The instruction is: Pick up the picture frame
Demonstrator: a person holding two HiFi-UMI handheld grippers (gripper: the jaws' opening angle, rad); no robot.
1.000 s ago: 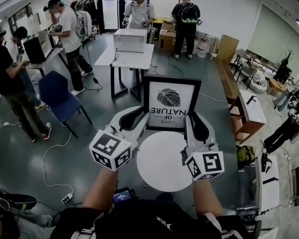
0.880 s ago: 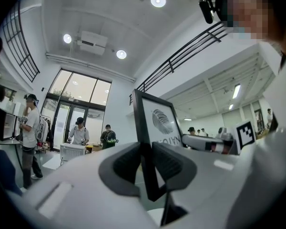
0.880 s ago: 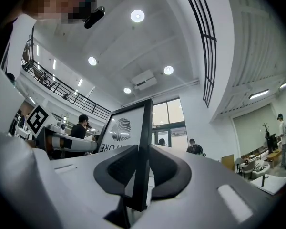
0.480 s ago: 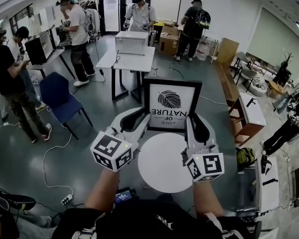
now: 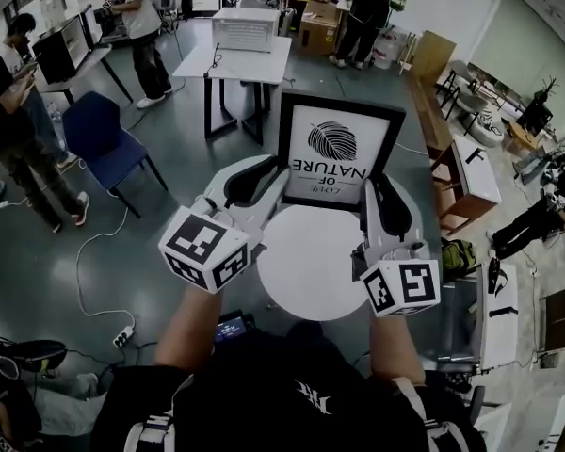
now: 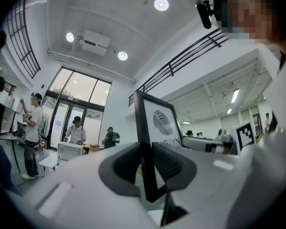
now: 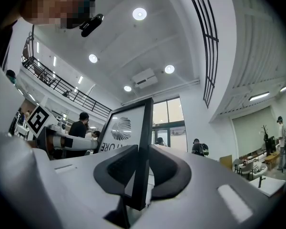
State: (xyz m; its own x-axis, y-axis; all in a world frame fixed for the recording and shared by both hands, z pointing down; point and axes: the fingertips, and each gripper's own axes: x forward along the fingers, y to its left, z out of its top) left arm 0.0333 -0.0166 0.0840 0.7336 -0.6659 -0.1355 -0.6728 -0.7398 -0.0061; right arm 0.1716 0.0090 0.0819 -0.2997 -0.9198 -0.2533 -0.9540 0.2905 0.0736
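Observation:
The picture frame (image 5: 337, 147) has a black border and a white print with a dark leaf and upside-down lettering. It hangs upright in the air above the round white table (image 5: 306, 264), held from both sides. My left gripper (image 5: 275, 185) is shut on its left edge; in the left gripper view the black frame edge (image 6: 144, 128) runs between the two dark pads (image 6: 126, 166). My right gripper (image 5: 380, 191) is shut on the right edge, and the right gripper view shows the frame (image 7: 133, 132) clamped between its pads (image 7: 163, 171).
A white desk (image 5: 234, 62) with a white box stands beyond the frame, and a blue chair (image 5: 99, 139) is at the left. Several people stand at the back and left. A wooden side table (image 5: 466, 191) is at the right. A cable and power strip (image 5: 122, 332) lie on the floor.
The frame, held by both grippers, has risen further above the round table and sits higher in the head view. The head view has tilted down, so the room behind has slid up.

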